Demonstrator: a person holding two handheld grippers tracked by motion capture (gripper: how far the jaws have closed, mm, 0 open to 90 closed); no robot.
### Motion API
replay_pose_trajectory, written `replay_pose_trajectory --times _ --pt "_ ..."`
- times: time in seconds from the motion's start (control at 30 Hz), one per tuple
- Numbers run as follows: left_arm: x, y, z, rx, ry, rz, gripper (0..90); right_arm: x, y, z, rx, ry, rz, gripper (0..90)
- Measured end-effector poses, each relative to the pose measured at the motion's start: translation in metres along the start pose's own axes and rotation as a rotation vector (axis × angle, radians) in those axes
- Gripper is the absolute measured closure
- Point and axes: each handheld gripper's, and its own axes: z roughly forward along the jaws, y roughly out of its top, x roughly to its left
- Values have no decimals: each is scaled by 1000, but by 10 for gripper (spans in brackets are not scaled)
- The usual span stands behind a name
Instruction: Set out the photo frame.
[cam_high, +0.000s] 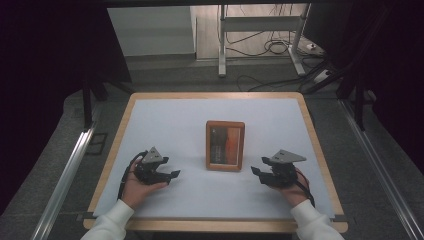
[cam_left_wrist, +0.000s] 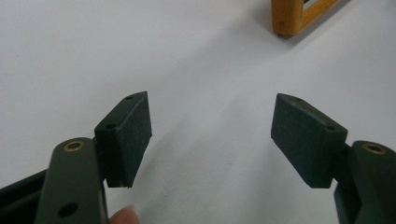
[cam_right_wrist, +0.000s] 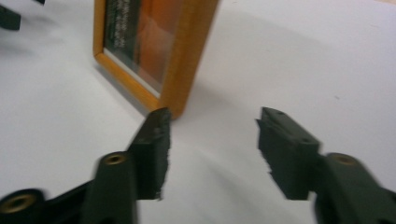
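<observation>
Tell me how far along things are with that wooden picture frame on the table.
Early. The picture frame lies flat on the white table, untouched. The right tool, jaws open with nothing between them, points at the frame's near corner. The left tool rests open, apart from it. Grasping the frame is all still to do.

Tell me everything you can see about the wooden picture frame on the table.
The picture frame is a small upright rectangle with a light orange-brown wooden border and rounded corners. Behind its glossy pane sits a picture with a dark left half and an orange right half; the details are too small to read. It lies flat, face up, near the middle of the white table top, its long sides running away from the person. Nothing touches it: the left gripper and right gripper sit apart on either side, both open.
</observation>
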Motion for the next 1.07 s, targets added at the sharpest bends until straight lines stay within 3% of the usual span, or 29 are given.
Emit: replay_pose_trajectory --times 0.23,0.43,0.67,1.07 --pt "-1 0 0 3 3 1 289 -23 -18 -21 14 -64 69 312" --pt "-3 0 -2 -12 3 -9 289 -38 -31 -36 -3 -111 124 310" --pt "-4 -3 -4 -9 4 -5 289 -45 -36 -39 -10 -140 116 295" --pt "-4 -2 -3 -7 8 1 289 -40 -35 -38 -33 -144 79 292"
